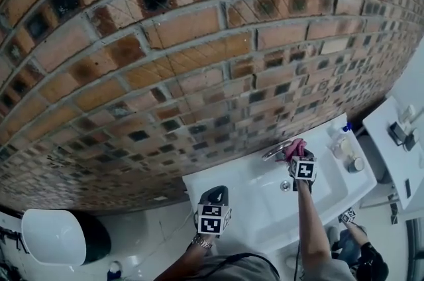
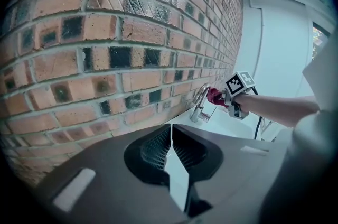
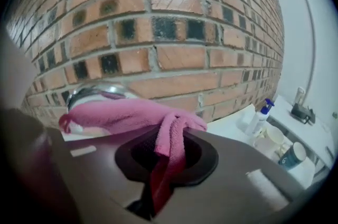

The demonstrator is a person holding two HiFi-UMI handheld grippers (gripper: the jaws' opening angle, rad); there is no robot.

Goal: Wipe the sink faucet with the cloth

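Right gripper view showed the fingers (image 3: 138, 150) of my right gripper (image 3: 168, 162) clamped on the pink cloth (image 3: 127, 114), draped over the faucet (image 3: 95, 92) at eleven o'clock. My left gripper (image 2: 171, 146) had its fingers together, empty. Only a narrow fold looked pinched, so hard rubbing could tug it loose.

No text, label, brand or number can be read in any view

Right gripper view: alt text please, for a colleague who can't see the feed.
The right gripper is shut on a pink cloth draped over the chrome faucet, with a brick wall behind. A blue-topped pump bottle stands on the counter at the right.
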